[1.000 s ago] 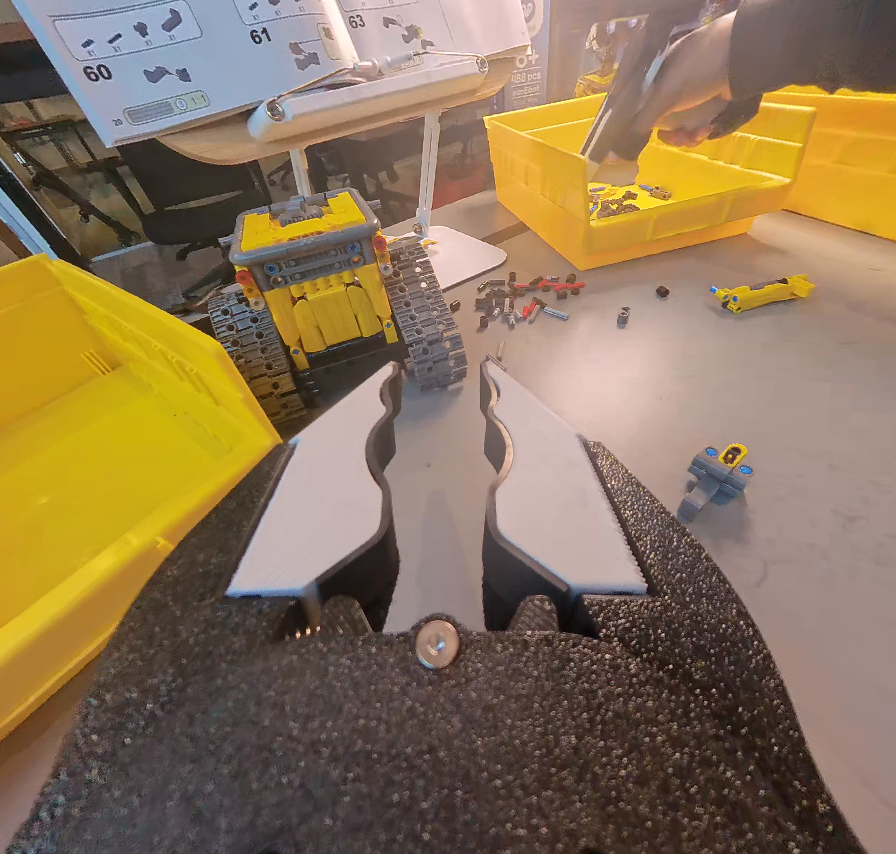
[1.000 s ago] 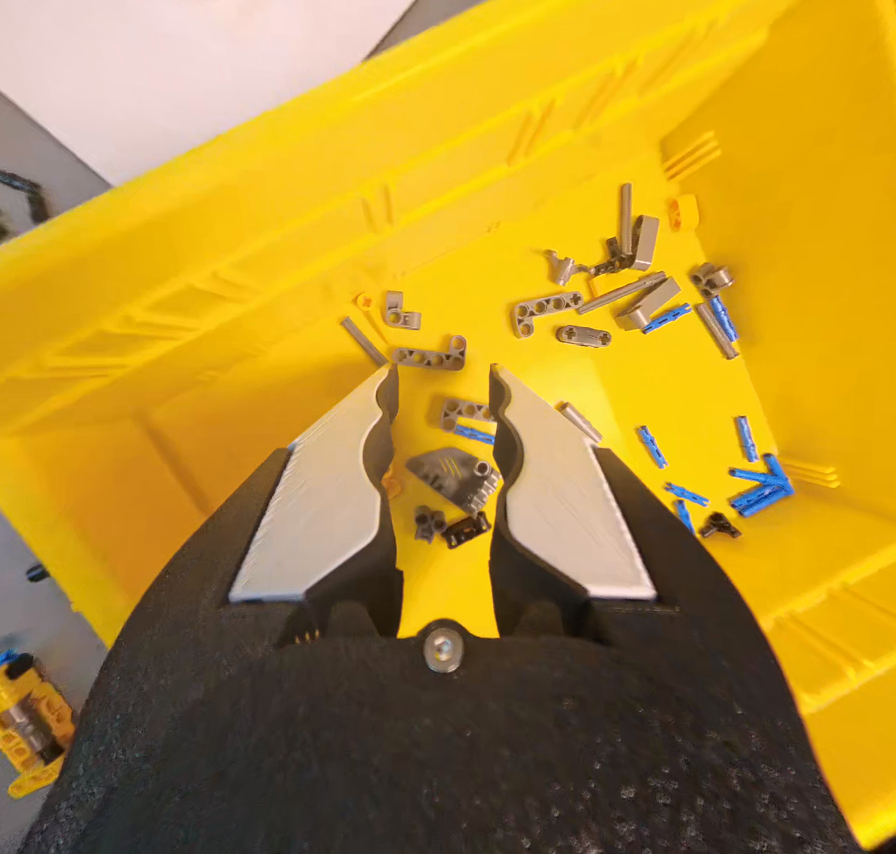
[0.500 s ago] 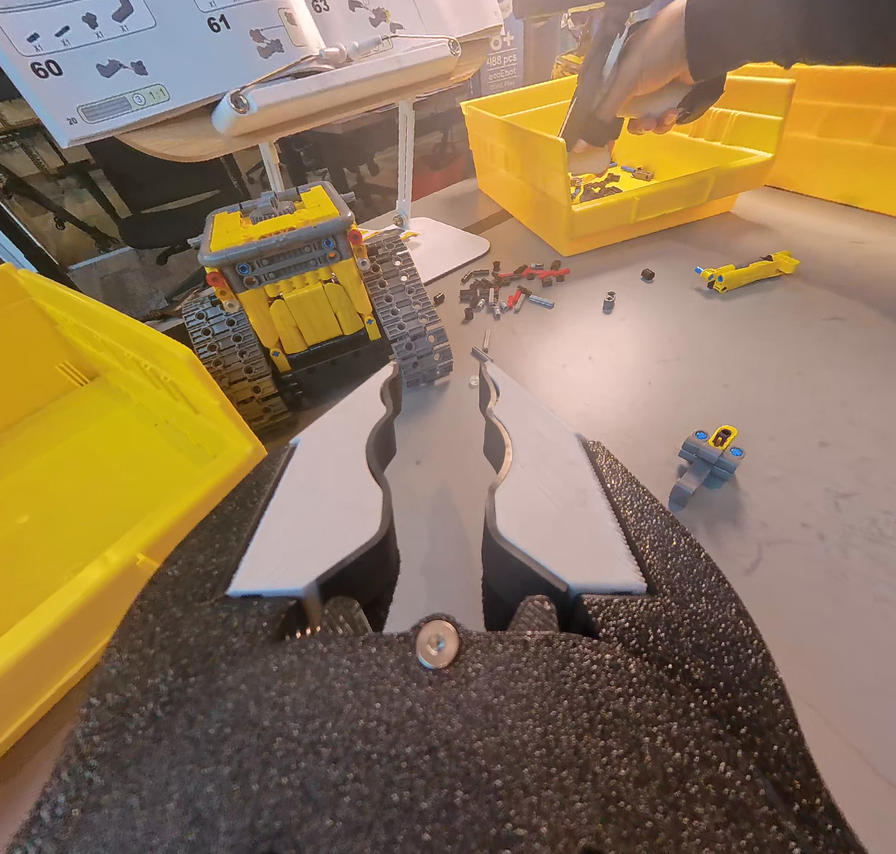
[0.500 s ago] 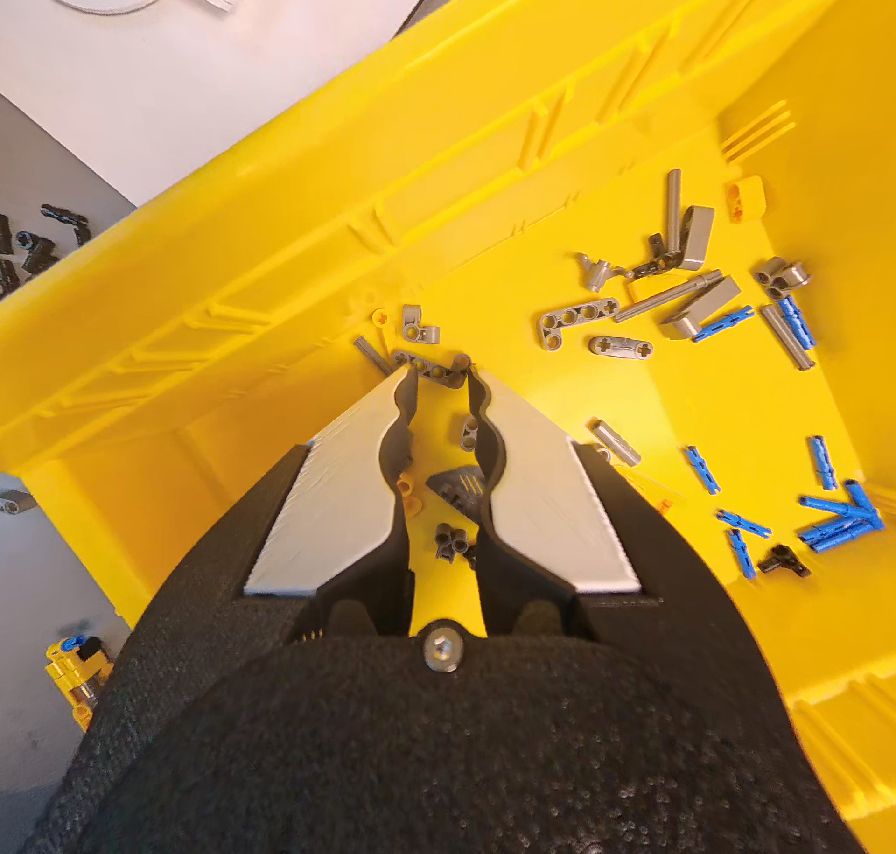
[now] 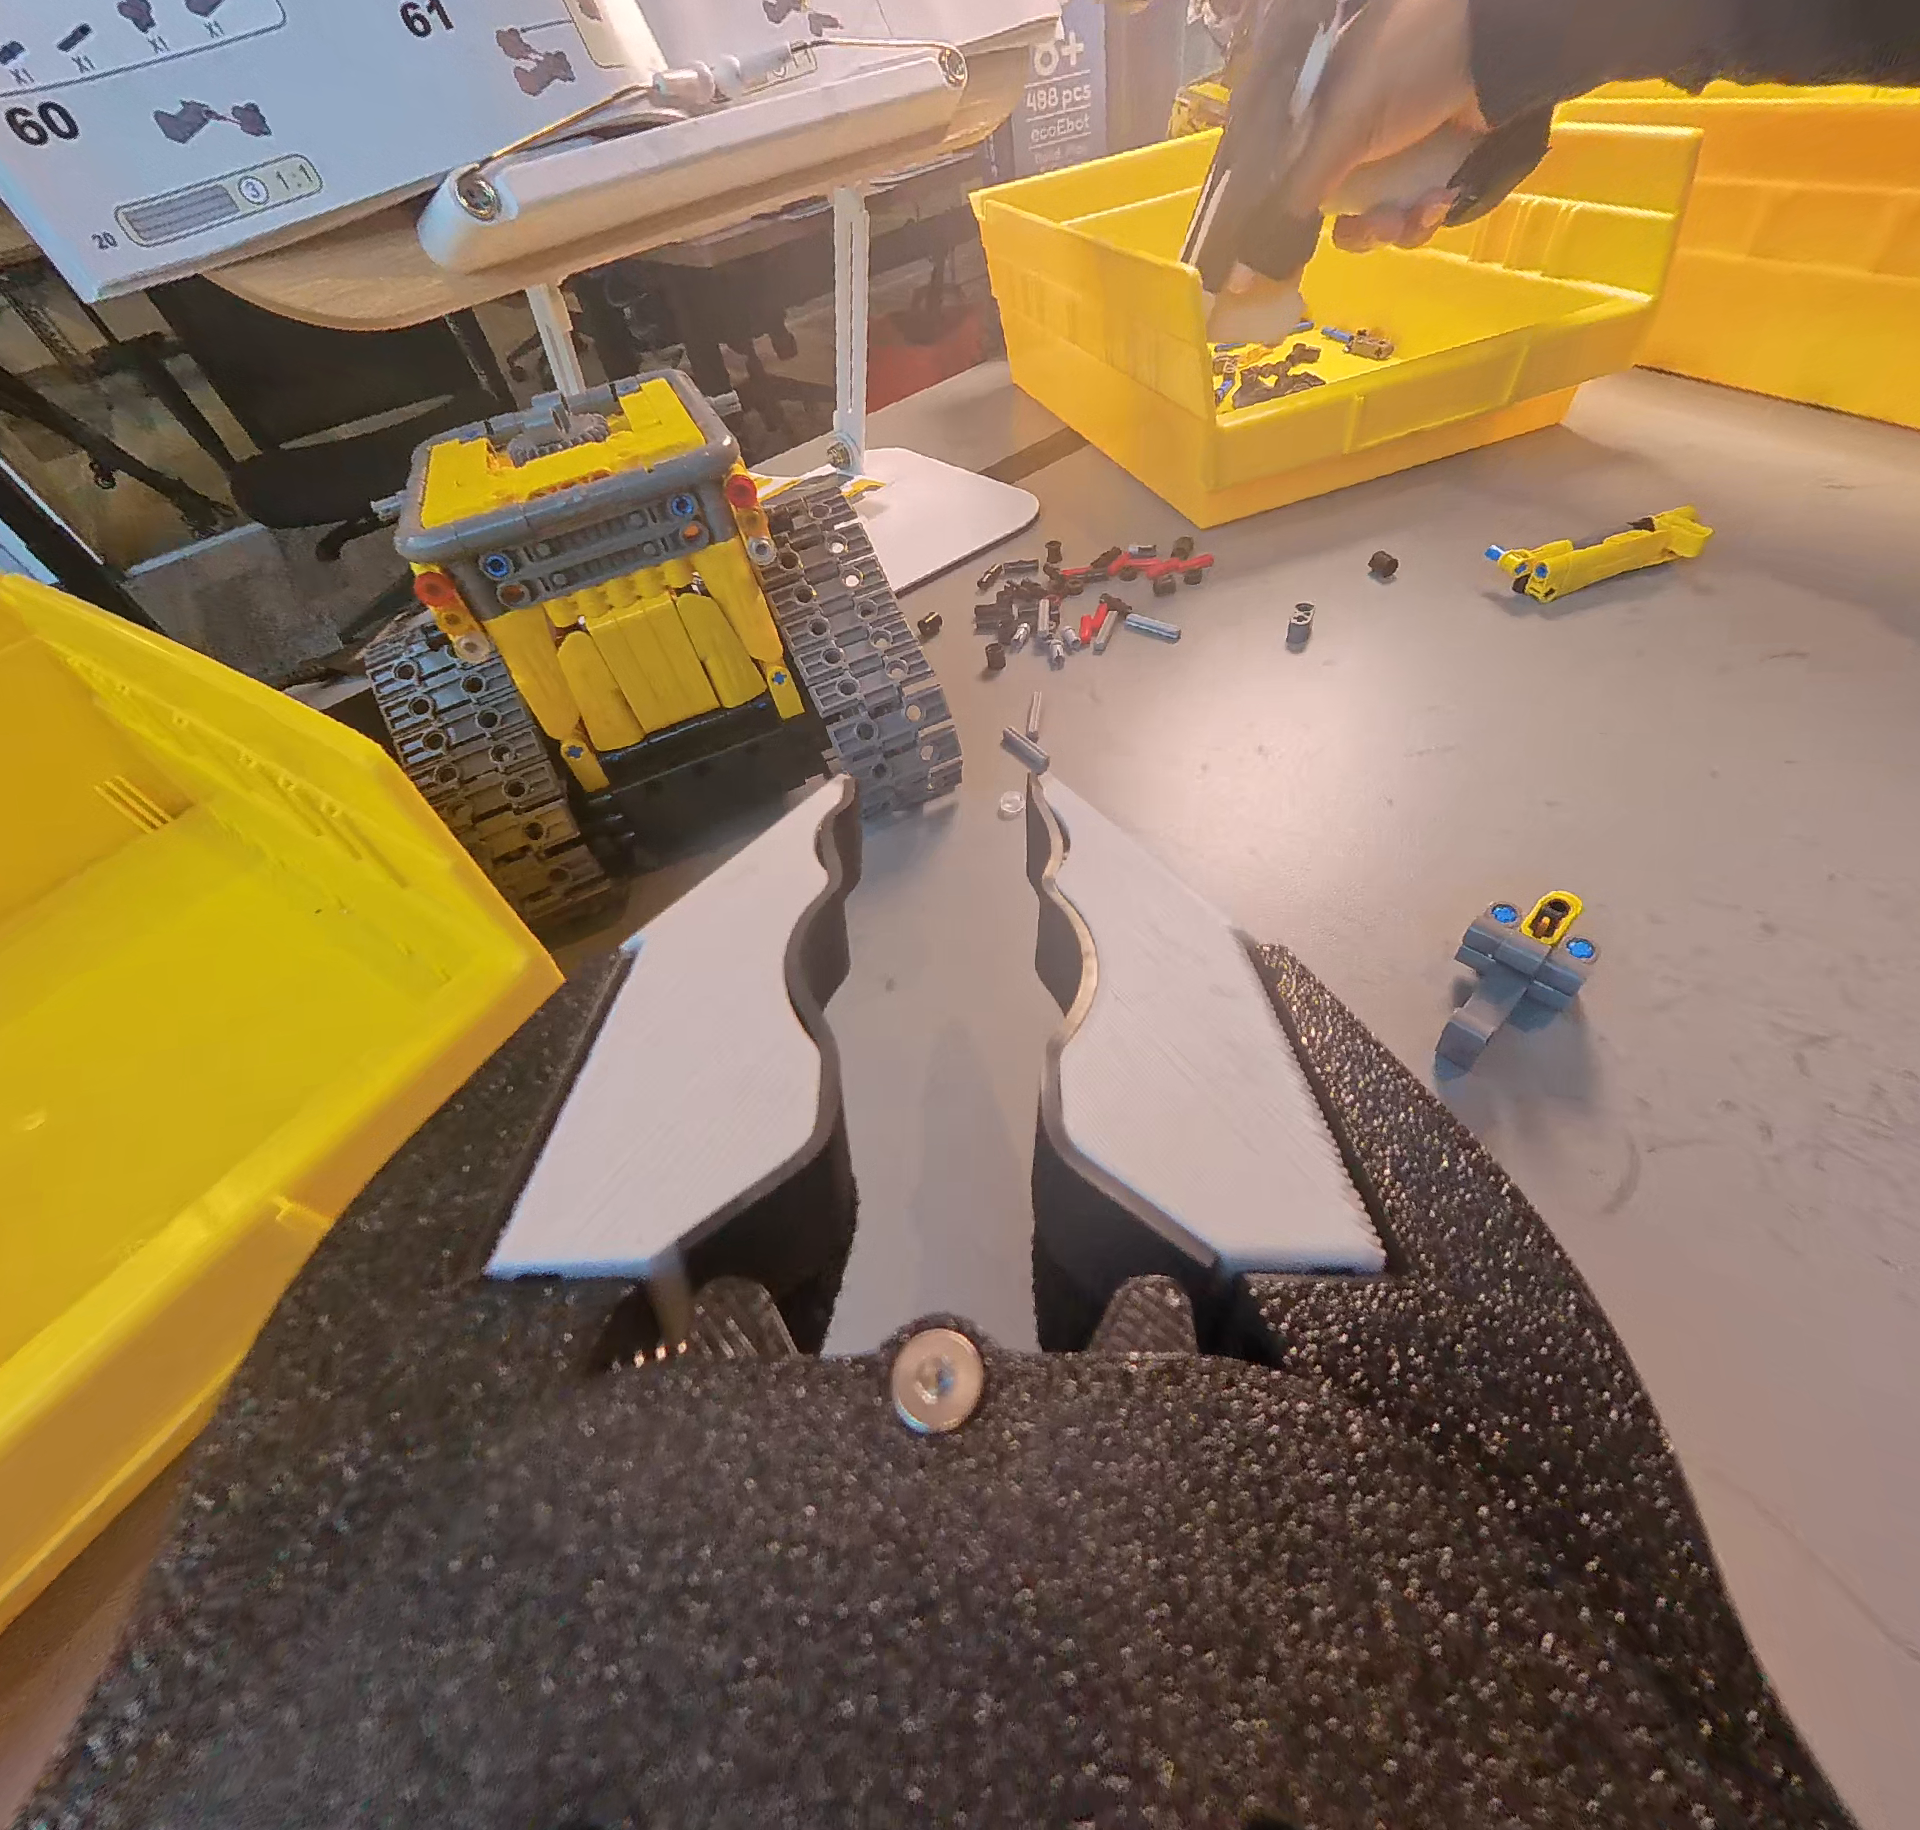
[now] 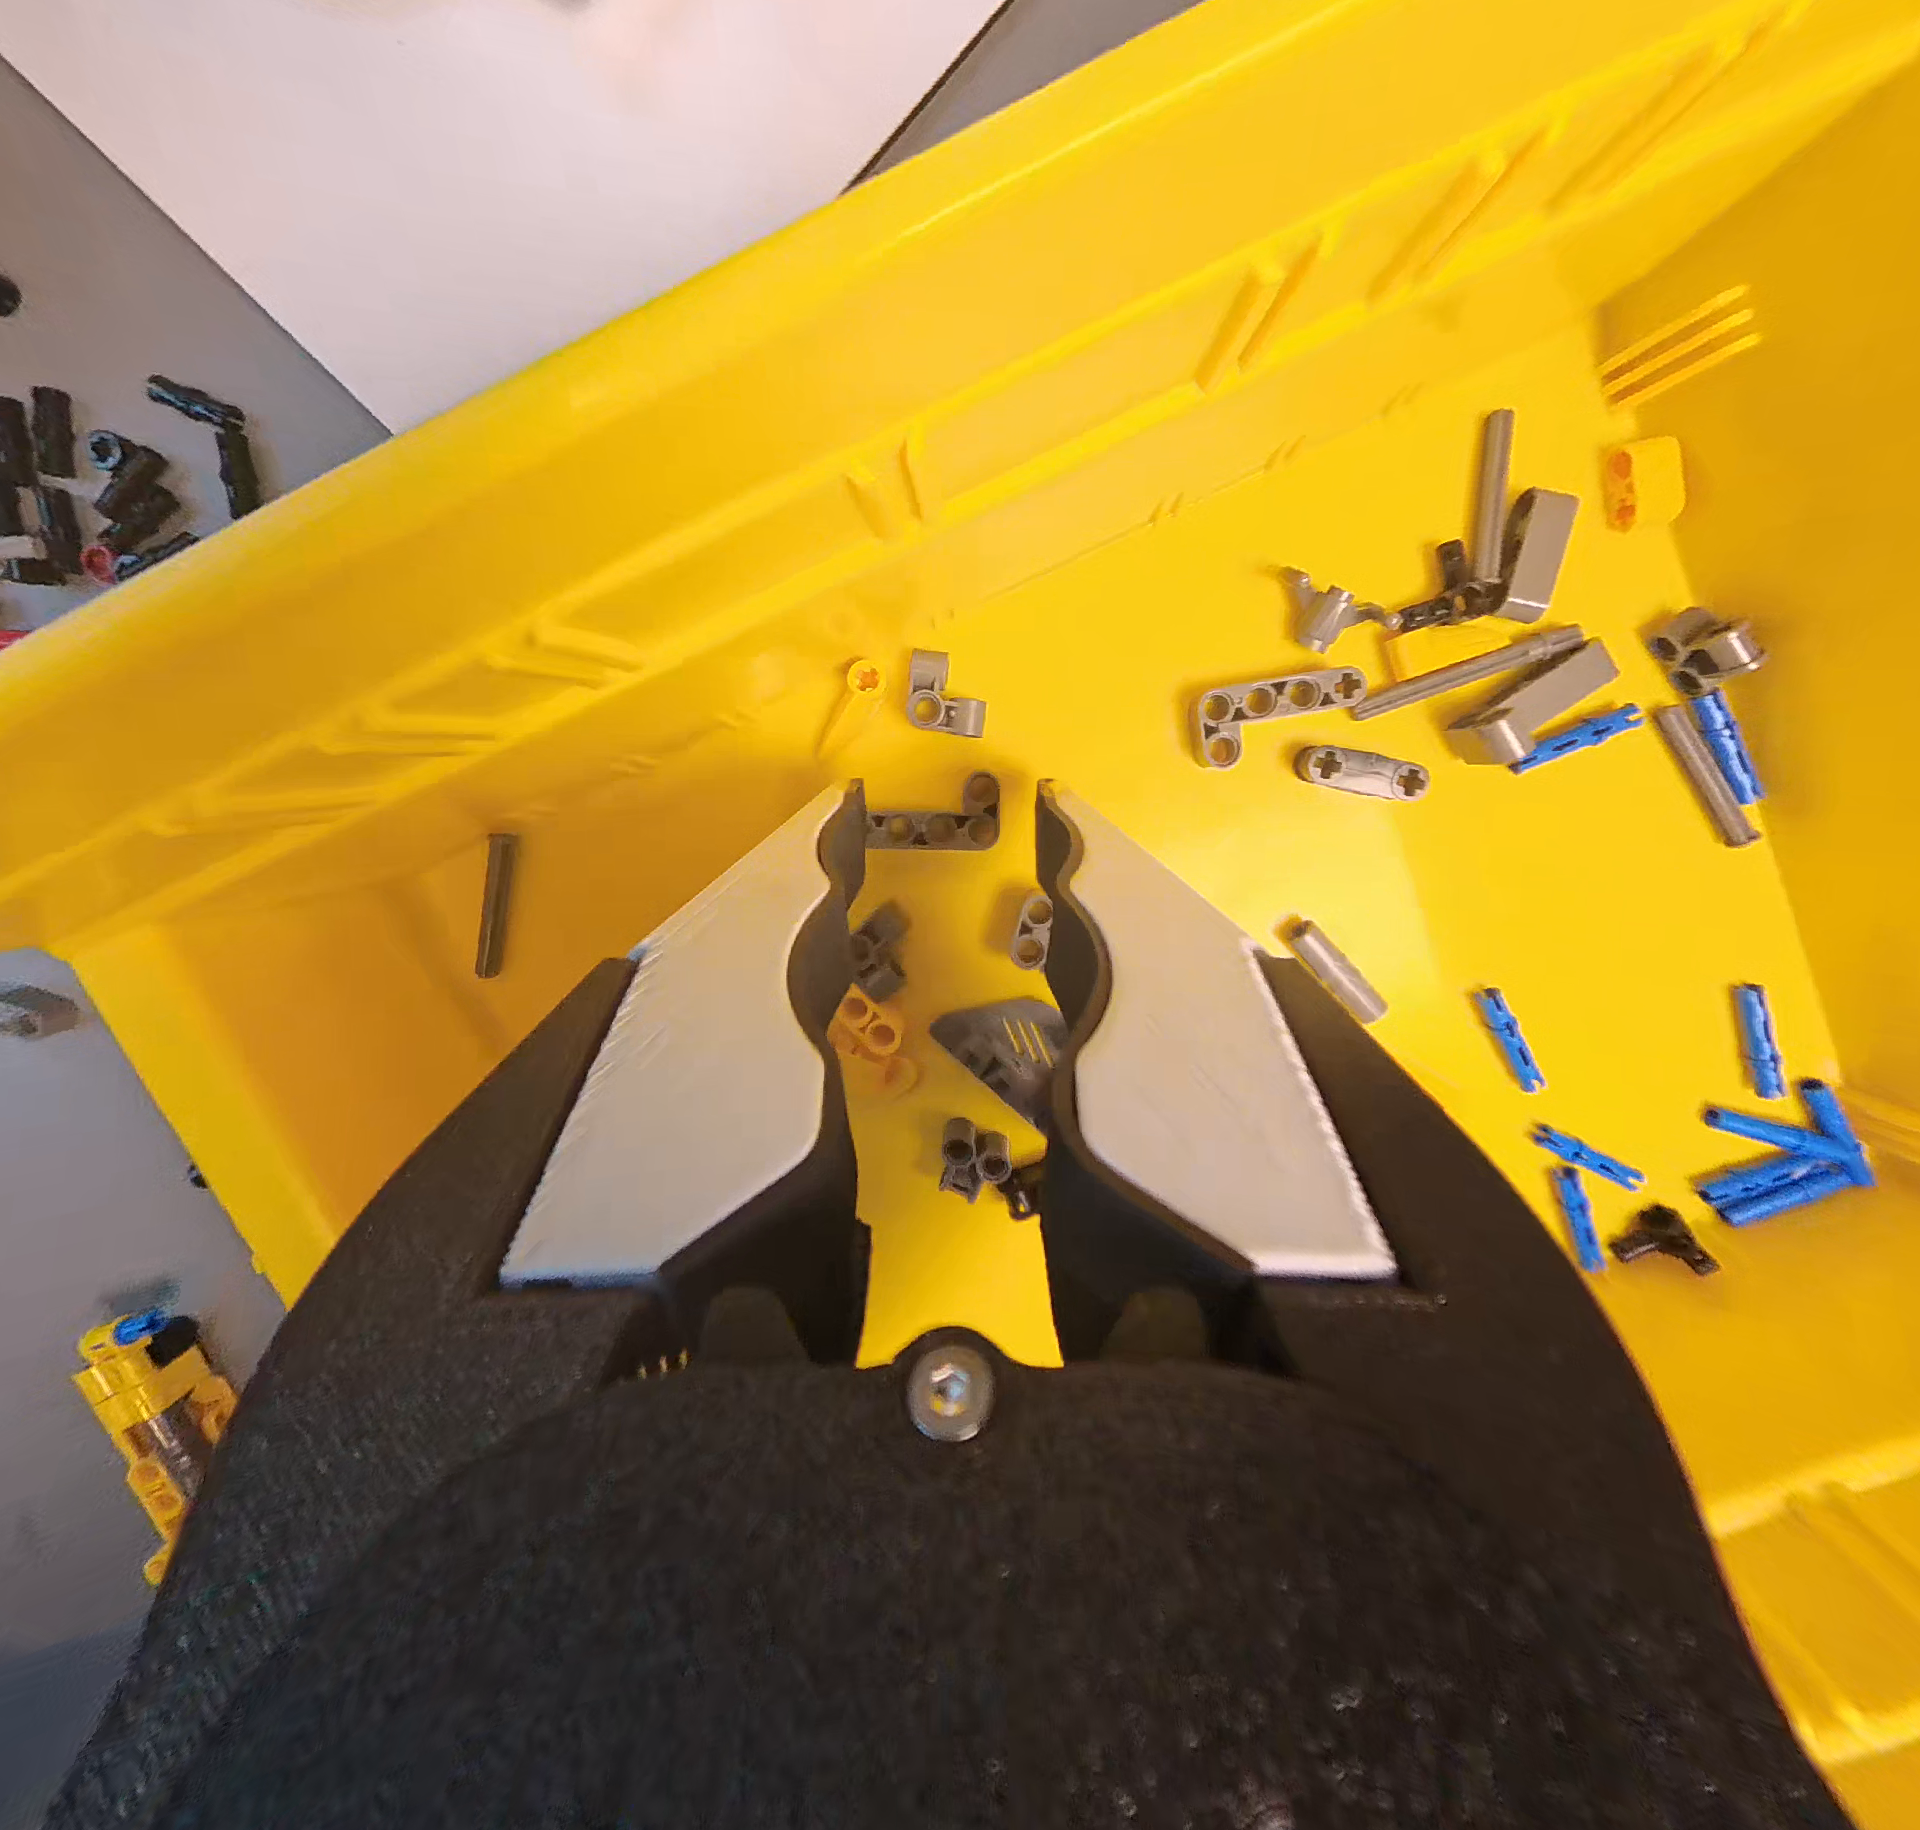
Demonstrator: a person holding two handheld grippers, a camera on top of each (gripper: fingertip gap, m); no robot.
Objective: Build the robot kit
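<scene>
My left gripper is open and empty, low over the grey table. It is just in front of a yellow and grey tracked brick model. A small clear stud and a dark pin lie by its right fingertip. My right gripper is open inside a yellow bin. A dark grey L-shaped beam lies on the bin floor between its fingertips, and the right pad stands clear of it. The right gripper also shows in the left wrist view, held by a hand over that bin.
Loose grey, blue and black brick parts lie on the bin floor. A dark axle lies to the left. On the table are a pile of small parts, a yellow sub-assembly and a grey one. A second yellow bin and a stand with an open booklet are also there. The grippers' ends are close to 40 cm from one another. To reach the small clear stud in a straight line is about 12 cm for my left fingers, about 30 cm for my right. My left tips are roughly 15 cm from the dark pin.
My right gripper's jaws narrowed beside the L-shaped beam, then opened again with nothing taken. The dark axle now lies farther left. My left gripper has shifted slightly and stays open.
</scene>
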